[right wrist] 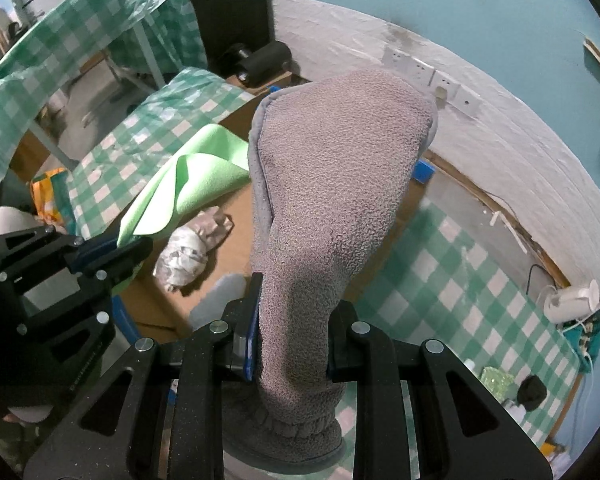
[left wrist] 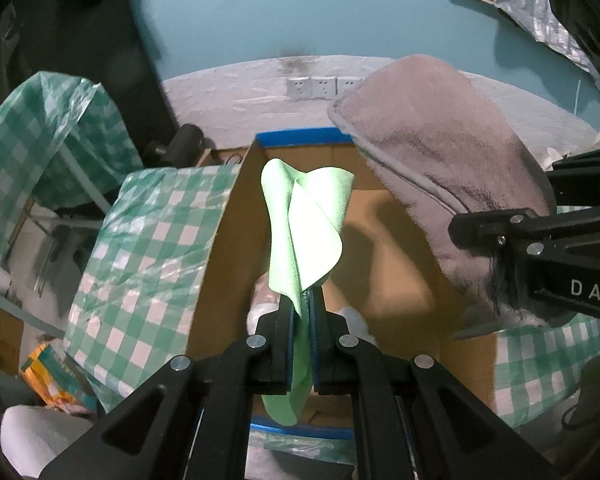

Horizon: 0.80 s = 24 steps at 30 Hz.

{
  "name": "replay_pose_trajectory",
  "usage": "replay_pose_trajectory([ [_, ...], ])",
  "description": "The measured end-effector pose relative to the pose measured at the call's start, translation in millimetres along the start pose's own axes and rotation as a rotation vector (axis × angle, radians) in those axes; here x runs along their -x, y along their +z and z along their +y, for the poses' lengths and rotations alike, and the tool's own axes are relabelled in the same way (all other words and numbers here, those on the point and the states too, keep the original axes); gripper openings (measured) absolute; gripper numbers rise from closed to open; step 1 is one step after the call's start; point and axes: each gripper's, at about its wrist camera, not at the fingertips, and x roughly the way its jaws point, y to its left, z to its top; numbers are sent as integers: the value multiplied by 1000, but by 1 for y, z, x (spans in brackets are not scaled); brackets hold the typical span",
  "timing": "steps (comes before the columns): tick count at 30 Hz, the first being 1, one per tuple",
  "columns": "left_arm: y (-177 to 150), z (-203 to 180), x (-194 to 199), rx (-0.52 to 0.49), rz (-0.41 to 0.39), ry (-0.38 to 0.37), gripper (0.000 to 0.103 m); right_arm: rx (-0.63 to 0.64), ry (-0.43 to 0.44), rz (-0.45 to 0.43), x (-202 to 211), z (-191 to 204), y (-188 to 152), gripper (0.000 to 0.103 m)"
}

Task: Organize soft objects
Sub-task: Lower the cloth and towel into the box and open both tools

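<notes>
cloths are in hand: our left gripper (left wrist: 300,320) pinches a thin green microfibre cloth (left wrist: 306,224), our right gripper (right wrist: 290,344) a grey terry towel (right wrist: 332,200), both above the brown cardboard box (left wrist: 220,248); a crumpled patterned bundle (right wrist: 188,248) already lies inside, so we judge dropping remains.

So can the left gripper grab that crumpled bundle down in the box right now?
Probably not yet. The left gripper is shut on the green cloth, so it has no free jaws for the crumpled bundle in the cardboard box.
</notes>
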Motion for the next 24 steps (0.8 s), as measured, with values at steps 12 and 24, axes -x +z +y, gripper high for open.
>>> replay_pose_trajectory([
  [12,-5,15,-17,31,63,31,21,-12,38,4,-22,13,11,33],
  [24,-1,15,-7,53,17,71,52,-31,-22,-51,-3,1,5,56],
])
